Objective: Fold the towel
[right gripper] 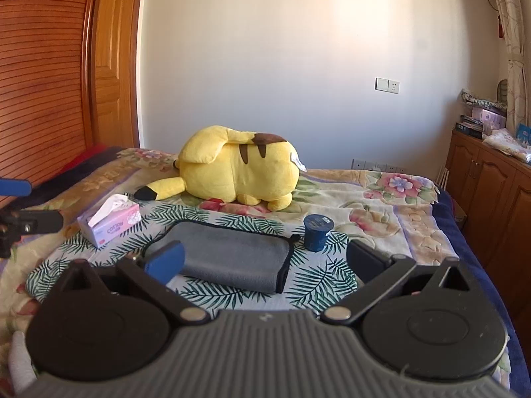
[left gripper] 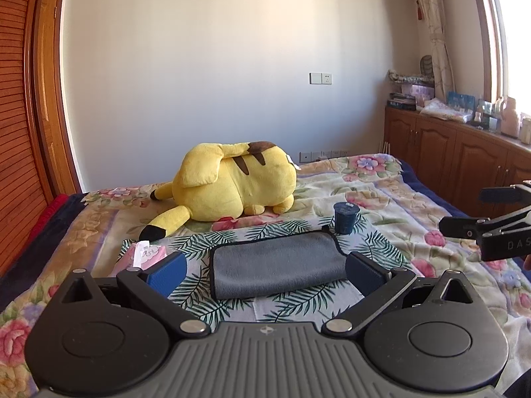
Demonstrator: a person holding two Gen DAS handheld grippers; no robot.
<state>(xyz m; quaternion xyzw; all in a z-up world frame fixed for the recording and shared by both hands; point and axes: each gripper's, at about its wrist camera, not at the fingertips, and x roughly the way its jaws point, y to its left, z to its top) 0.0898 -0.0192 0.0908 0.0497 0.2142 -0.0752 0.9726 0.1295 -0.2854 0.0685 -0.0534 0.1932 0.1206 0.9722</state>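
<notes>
Bedroom, floral bedspread (left gripper: 381,189) with a palm-leaf cloth (right gripper: 318,282) laid over the near part. Grey towel (left gripper: 277,265) lies folded flat on that cloth, dark trim along its edges, not touched by either tool. Left gripper (left gripper: 265,273) hovers near side of the towel, fingers spread wide, nothing between them; blue pad (left gripper: 167,273) on its left finger. Right gripper (right gripper: 265,263) likewise spread wide and empty, with the towel lying towards its left finger in the right wrist view. Dark blue cup (right gripper: 318,232) stands upright just beside the towel's far right corner. Pink tissue box (right gripper: 111,224) sits on the cloth to the towel's left, one tissue sticking up. Yellow plush toy (left gripper: 232,184) lies further back on the bedspread, well apart from the towel. Wooden cabinets (left gripper: 464,162) along the right wall, wood door (right gripper: 113,59) far left.
</notes>
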